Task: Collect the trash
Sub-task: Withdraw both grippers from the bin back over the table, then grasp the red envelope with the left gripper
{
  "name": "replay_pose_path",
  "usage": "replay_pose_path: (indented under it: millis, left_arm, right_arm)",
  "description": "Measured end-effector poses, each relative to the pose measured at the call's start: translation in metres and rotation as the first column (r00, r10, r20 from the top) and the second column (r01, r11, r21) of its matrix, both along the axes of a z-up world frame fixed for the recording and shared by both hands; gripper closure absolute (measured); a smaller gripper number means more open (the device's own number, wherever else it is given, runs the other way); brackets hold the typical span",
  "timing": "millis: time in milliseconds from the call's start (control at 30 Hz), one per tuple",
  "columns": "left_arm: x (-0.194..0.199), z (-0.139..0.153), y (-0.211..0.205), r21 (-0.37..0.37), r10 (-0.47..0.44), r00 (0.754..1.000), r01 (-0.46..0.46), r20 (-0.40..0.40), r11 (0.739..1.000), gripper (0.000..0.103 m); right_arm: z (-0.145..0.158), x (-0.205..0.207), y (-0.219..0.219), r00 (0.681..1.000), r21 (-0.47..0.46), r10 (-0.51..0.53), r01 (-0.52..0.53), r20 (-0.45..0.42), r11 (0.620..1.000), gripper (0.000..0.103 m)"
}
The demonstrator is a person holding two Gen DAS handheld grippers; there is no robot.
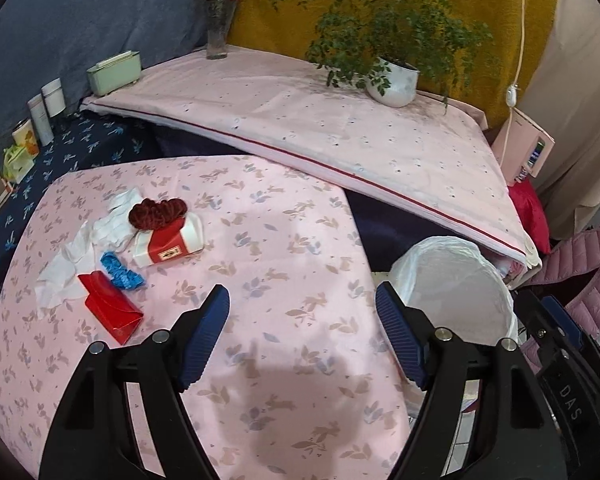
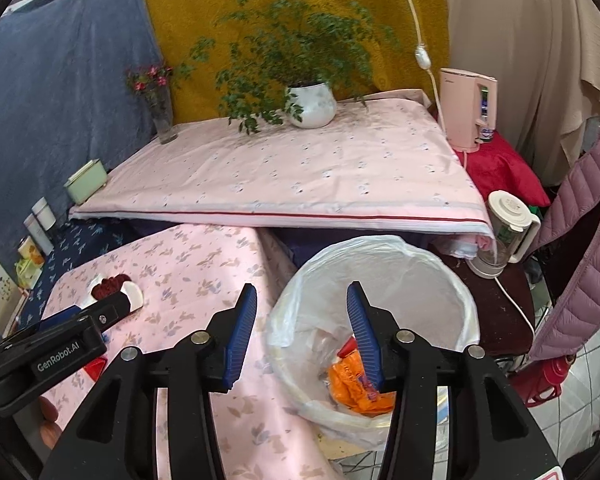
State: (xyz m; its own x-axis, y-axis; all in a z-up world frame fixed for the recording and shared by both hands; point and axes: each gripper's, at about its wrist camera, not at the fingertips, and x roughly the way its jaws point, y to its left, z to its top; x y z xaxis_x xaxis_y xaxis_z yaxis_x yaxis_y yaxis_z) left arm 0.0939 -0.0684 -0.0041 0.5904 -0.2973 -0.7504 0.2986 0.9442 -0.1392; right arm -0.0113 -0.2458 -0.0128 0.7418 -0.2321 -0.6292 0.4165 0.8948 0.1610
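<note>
White letters "GenRobot.AI" stand on the side of the black plastic left gripper (image 2: 60, 344), seen from the right wrist view. White letters "DAS" stand on the black body of the right gripper (image 1: 568, 396) in the left wrist view. Other print is too small to read.

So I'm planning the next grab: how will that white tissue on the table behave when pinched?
The white tissue lies crumpled and spread in thin folds, so it is probably floppy and very light. It should squash flat between the pads and dangle when lifted. The blue scrap and red box seem to rest on its edge, so these may drag along.
</note>
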Motion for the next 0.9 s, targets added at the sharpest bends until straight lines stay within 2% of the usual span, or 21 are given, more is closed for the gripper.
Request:
replay_pose_path:
  millis: [267,567,833,900]
  left_arm:
    - [0.025,-0.032,0.075,0.014,0.165,0.983,-0.164,-0.08,0.986,0.031]
    - [0.051,-0.073,0.151,0.011,0.301,0.933,-0.305,-0.196,0.952,0.033]
    - [0.076,-0.101,0.179,-0.012,0.321,0.904,-0.338,-0.284,0.941,0.053]
    - [0.082,-0.107,0.183,-0.02,0.309,0.902,-0.33,-0.302,0.944,0.065]
  right_arm:
    - [-0.011,0.029,0.049,0.995,0.005,0.096,-0.096,-0.033,0.995,0.057]
    - [-0.033,0.059,0.104,0.979,0.017,0.188,-0.187,-0.083,0.982,0.057]
    - [-0.051,0.084,0.143,0.961,0.021,0.243,-0.242,-0.133,0.97,0.057]
    - [-0.056,0.091,0.151,0.957,0.025,0.253,-0.252,-0.144,0.967,0.057]
